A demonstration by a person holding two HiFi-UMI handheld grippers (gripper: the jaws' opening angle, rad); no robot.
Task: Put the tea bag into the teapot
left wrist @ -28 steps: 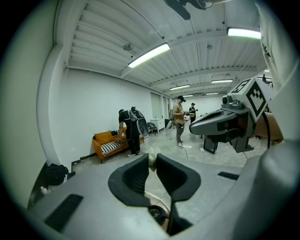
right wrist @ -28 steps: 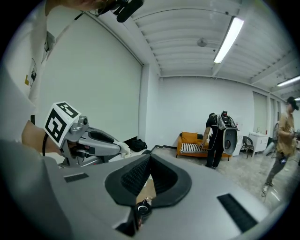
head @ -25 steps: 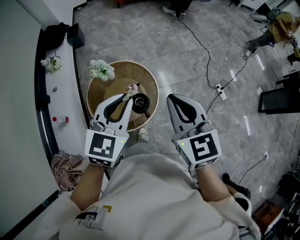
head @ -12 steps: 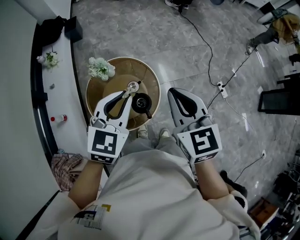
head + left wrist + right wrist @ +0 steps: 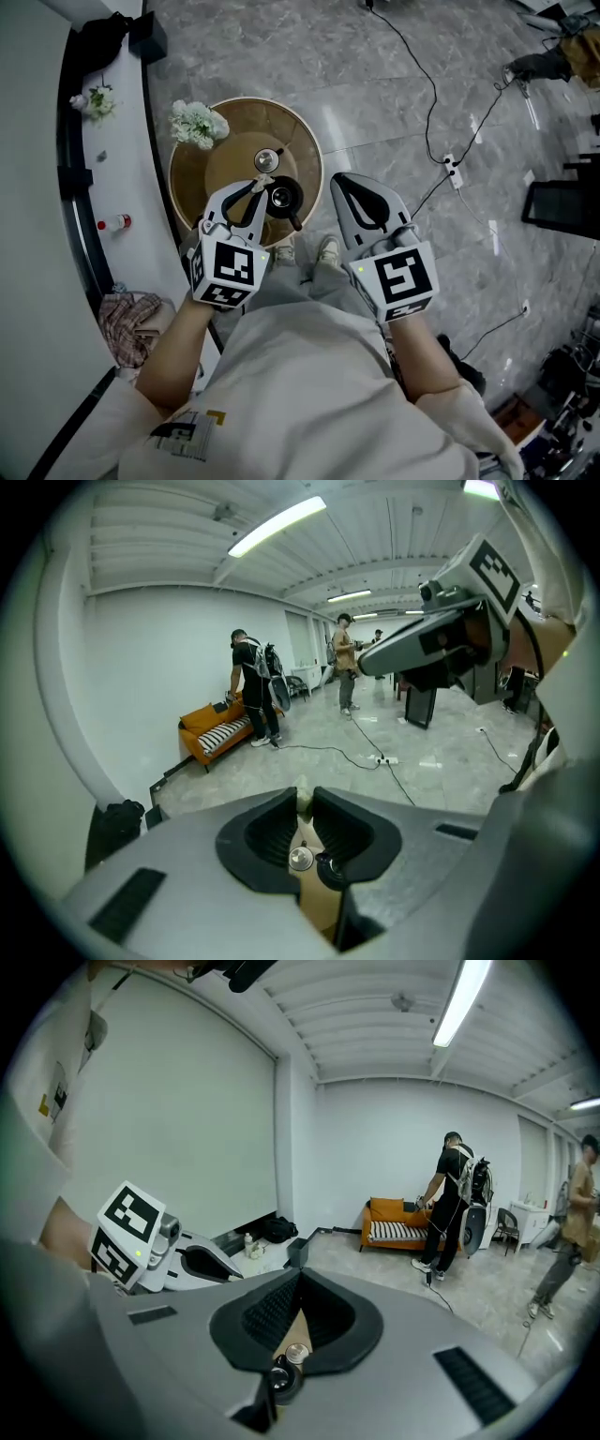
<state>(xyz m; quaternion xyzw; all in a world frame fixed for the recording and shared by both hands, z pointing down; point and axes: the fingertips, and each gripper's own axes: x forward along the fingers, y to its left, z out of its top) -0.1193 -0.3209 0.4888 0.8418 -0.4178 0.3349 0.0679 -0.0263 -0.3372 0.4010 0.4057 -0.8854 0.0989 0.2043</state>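
Observation:
A black teapot (image 5: 284,196) stands open on the round wooden table (image 5: 217,171), with its metal lid (image 5: 267,159) lying just behind it. My left gripper (image 5: 260,184) hovers at the teapot's left rim, shut on a small pale tea bag (image 5: 301,804). In the left gripper view, the teapot (image 5: 330,871) and lid (image 5: 300,858) show through the gap below the left gripper's (image 5: 302,794) tips. My right gripper (image 5: 338,179) hangs over the floor right of the table. Its jaws meet with nothing between them in the right gripper view (image 5: 300,1274), where the teapot (image 5: 281,1384) shows low.
White flowers (image 5: 197,122) stand at the table's far left edge. A curved white ledge (image 5: 122,187) with a small bottle (image 5: 112,224) runs along the left, and a checked cloth (image 5: 131,319) lies below it. A cable and power strip (image 5: 451,169) cross the floor at right. People stand far off.
My left gripper has dropped and moved forward, bringing the tea bag to the teapot's rim. The right gripper has also shifted forward a little.

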